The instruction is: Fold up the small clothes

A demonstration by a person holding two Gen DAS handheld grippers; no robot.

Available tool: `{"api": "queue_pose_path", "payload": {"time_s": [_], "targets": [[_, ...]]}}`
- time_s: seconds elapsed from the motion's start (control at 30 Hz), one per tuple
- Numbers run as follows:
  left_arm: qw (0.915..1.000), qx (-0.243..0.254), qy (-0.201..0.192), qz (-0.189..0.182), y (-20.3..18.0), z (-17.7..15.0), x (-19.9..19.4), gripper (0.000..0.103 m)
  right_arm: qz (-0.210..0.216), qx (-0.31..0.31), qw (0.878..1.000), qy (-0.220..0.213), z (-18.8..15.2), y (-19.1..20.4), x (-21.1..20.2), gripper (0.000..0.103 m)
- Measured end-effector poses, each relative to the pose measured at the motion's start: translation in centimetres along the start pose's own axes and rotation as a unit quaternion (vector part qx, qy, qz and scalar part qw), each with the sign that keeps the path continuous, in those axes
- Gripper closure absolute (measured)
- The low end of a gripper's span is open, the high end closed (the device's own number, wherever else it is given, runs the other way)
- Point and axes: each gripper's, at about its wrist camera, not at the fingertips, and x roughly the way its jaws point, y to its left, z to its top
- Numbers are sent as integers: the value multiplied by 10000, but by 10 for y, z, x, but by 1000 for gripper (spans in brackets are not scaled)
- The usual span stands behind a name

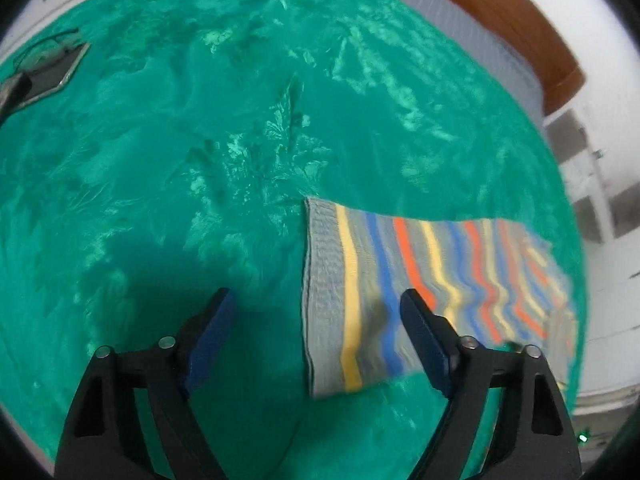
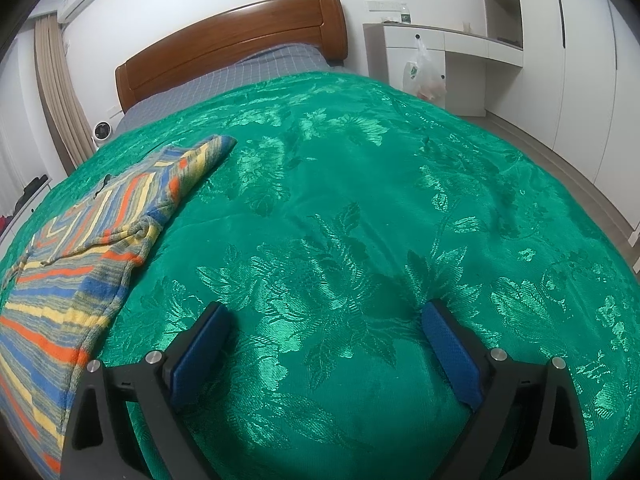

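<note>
A small knitted garment with grey, yellow, blue and orange stripes (image 1: 420,272) lies on the green floral bedspread (image 1: 180,160). In the left wrist view its grey hem end sits low and right of centre, blurred. My left gripper (image 1: 318,304) hovers over that end with its jaws apart; the right finger (image 1: 420,328) is over the stripes, the left finger (image 1: 216,328) over bare bedspread, and nothing is pinched. In the right wrist view the garment (image 2: 100,240) lies at the left, one sleeve folded across. My right gripper (image 2: 326,314) stands open over bare bedspread (image 2: 360,200), apart from the garment.
A wooden headboard (image 2: 240,36) and grey checked sheet (image 2: 240,76) lie at the far end of the bed. A white desk (image 2: 432,44) with a hanging plastic bag (image 2: 424,76) and wardrobes (image 2: 560,60) stand right. A dark flat object (image 1: 56,72) rests on the bedspread.
</note>
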Motion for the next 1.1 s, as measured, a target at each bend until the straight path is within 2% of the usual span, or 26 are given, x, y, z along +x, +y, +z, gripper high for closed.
{"api": "queue_pose_path", "payload": {"time_s": [0.03,0.07,0.13,0.17,0.27,0.37,0.5,0.6,0.7,0.73,0.77,0.8,0.83,0.9,0.97,1.07,1.1], "targets": [[10000,-37,-7,39,-3,0,4,32,-7,-12,10000,3,0,0,0,6],[10000,-71,-22,59,-6,0,8,56,-15,-21,10000,5,1,1,0,6],[9999,-93,28,-28,-15,-1,12,98,-28,-33,10000,7,1,1,1,6],[9999,-90,34,-65,-20,0,10,99,-31,-35,10000,7,1,1,1,6],[9990,264,-365,37,-56,3,-16,100,-45,-50,10000,6,1,1,1,6],[9929,913,-745,-137,-123,8,-54,100,-46,-55,10000,1,1,1,1,6],[9711,2054,-1074,-568,-238,-10,-93,100,-23,-50,10000,-8,1,1,1,6],[9544,2616,-1043,-987,-315,-42,-96,100,-38,-62,10000,-7,0,1,1,6],[9402,3040,-871,-1266,-380,-87,-75,98,-49,-71,10000,-3,1,2,1,6],[9369,3141,-786,-1318,-393,-98,-65,94,-53,-76,10000,-1,1,2,2,6],[9346,3235,-668,-1318,-405,-112,-52,78,-55,-78,10000,0,1,2,2,6],[9345,3315,-469,-1208,-413,-130,-37,63,-55,-79,10000,1,1,2,2,6],[9360,3345,-301,-1050,-418,-143,-23,37,-52,-78,10000,3,1,2,2,6],[9355,3365,-218,-1055,-407,-161,-15,36,-51,-79,10000,4,1,2,2,6],[9367,3332,-265,-1041,-378,-160,-20,36,-49,-84,10000,6,1,2,2,5],[9505,2982,-529,-697,-321,-136,-25,36,-37,-81,10000,-4,0,2,2,5],[9578,2769,-573,-515,-300,-122,-23,36,-29,-81,10000,-12,0,2,2,5]]}}
